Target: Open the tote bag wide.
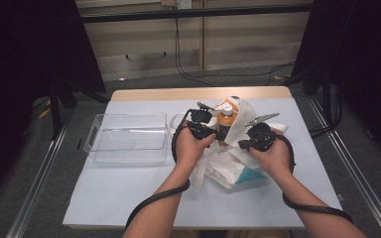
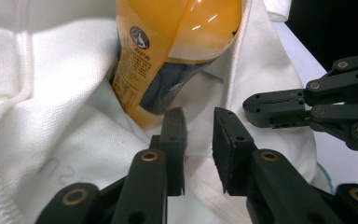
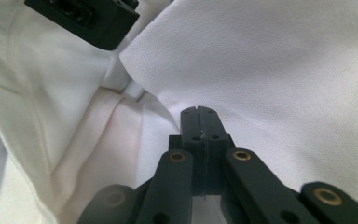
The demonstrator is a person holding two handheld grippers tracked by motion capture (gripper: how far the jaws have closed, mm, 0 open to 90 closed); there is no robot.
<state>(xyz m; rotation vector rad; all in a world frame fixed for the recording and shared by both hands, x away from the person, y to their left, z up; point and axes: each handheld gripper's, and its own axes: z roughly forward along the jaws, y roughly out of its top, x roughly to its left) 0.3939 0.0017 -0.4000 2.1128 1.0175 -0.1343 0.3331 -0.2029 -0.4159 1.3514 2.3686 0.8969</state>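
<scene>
My left gripper [image 2: 199, 135] has its black fingers [image 2: 173, 140] spread a little, with a clear gap between the pads and nothing caught in it. They hover just above the white woven cloth bag [image 2: 51, 140], and the orange plastic bottle with the printed label [image 2: 168, 56] lies just beyond the fingertips, tilted and nestled down in the folds of the bag, near but not touching me. In the same view my other gripper reaches in from the right, close beside the bag's raised edge.

My right gripper [image 3: 199, 122] has its fingers [image 3: 192, 128] pressed together, the pads meeting along a thin seam. They lie right against the white cloth; a stretched sheet of it rises just past the tips, and I seem to be pinching its edge, though the fabric between the pads is too thin to make out for certain.

From the high view, both of my hands meet over the middle of the white-covered bench [image 1: 129, 193]; the bottle stands between the left gripper [image 1: 201, 124] and right gripper [image 1: 253, 139], with the bag's fabric lifted around it. A clear plastic rectangular bin [image 1: 129, 139] sits to the left, well apart from the bag.
</scene>
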